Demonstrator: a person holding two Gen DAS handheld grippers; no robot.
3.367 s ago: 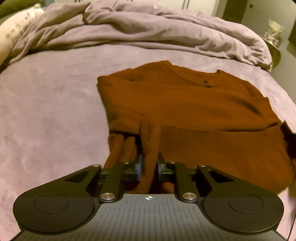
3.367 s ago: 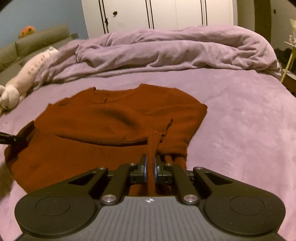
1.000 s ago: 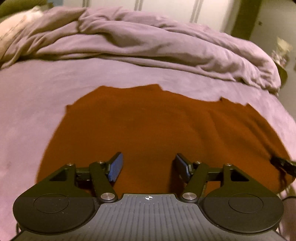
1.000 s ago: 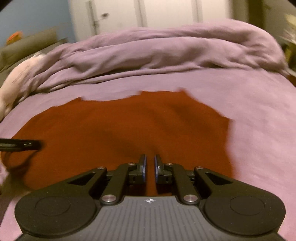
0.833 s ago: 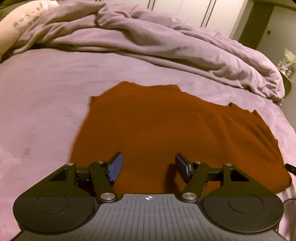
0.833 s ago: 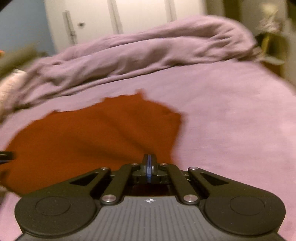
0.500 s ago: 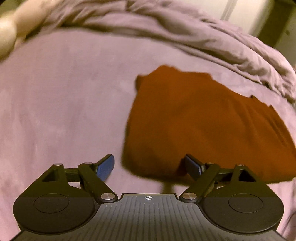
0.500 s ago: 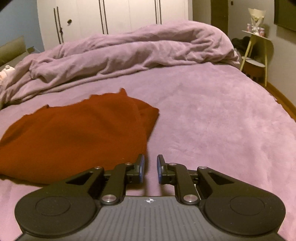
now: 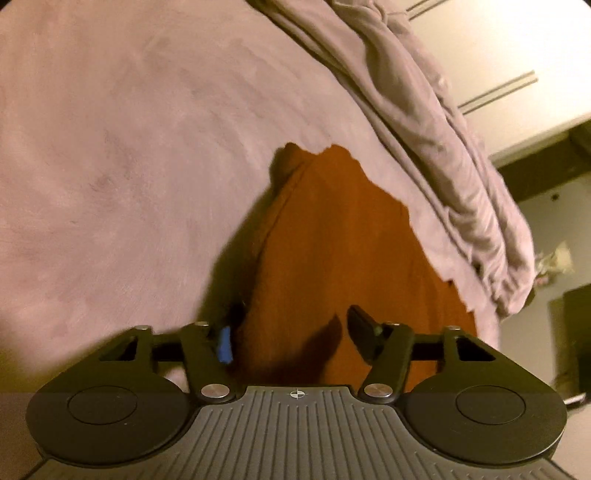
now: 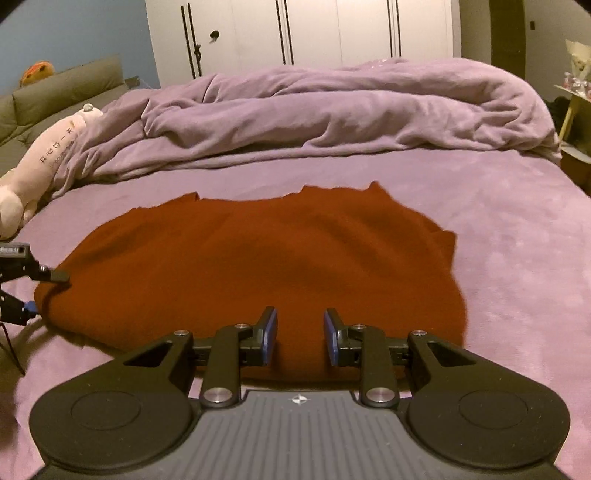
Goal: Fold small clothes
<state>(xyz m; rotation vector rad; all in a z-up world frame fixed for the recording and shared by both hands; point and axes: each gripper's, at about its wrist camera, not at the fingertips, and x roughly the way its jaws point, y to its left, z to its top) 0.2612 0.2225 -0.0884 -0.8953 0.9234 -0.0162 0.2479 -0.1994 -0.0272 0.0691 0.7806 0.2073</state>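
The sweater (image 10: 258, 266) lies folded in the middle of the frame on the bed (image 10: 517, 258). The left gripper (image 9: 291, 334), jaws apart and just closing, straddles the sweater's edge, probably to take it for another fold. The right gripper (image 10: 300, 336), jaws just opening, holds nothing above the near edge.

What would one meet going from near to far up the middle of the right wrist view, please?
Right gripper → sweater → bedsheet → duvet → wardrobe.
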